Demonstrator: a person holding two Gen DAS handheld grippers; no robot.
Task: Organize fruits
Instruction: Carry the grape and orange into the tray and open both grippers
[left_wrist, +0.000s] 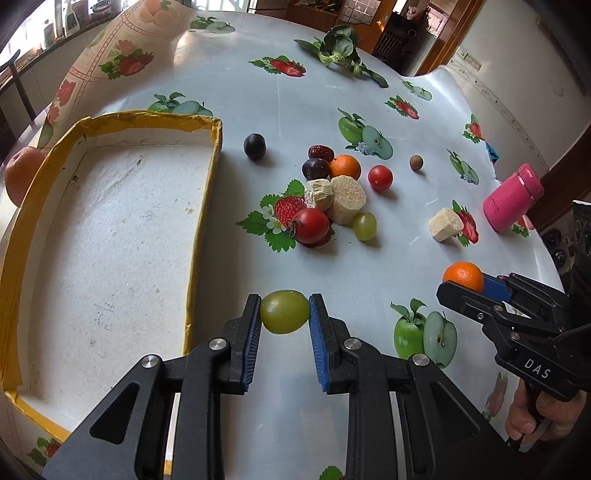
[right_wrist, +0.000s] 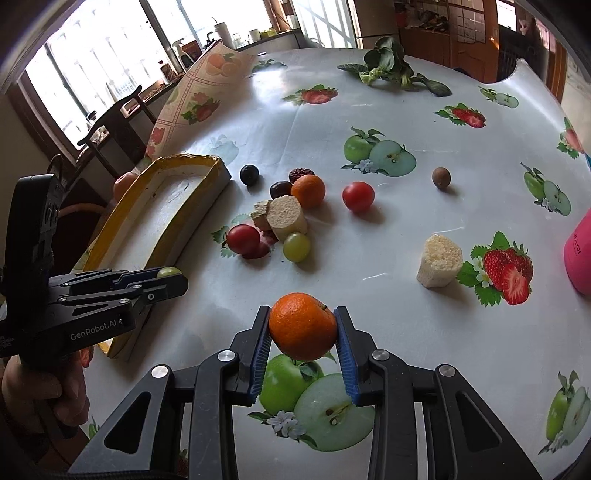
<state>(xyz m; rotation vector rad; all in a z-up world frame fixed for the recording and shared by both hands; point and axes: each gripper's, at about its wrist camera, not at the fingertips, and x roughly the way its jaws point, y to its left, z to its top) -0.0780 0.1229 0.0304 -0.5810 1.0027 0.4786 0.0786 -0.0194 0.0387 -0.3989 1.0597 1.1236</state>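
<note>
My left gripper (left_wrist: 284, 307) is shut on a green grape (left_wrist: 284, 314), held just above the tablecloth to the right of the tray. The tray (left_wrist: 208, 206) is a shallow white foam box with a yellow taped rim, and nothing lies in it. My right gripper (right_wrist: 303, 315) is shut on a small orange (right_wrist: 302, 328), lifted over a printed green apple. Each gripper shows in the other's view: the right gripper (left_wrist: 466, 286) with its orange (left_wrist: 463, 276), and the left gripper (right_wrist: 173, 277) with its grape (right_wrist: 168, 272) beside the tray (right_wrist: 162, 214).
A cluster lies mid-table: another orange (left_wrist: 345, 167), two red tomatoes (left_wrist: 310, 225) (left_wrist: 380, 177), a green grape (left_wrist: 364, 226), dark plums (left_wrist: 255, 146), a red date (left_wrist: 320, 151) and pale cut chunks (left_wrist: 347, 199). A pink bottle (left_wrist: 513, 197) stands right, leafy greens (left_wrist: 340, 48) far back.
</note>
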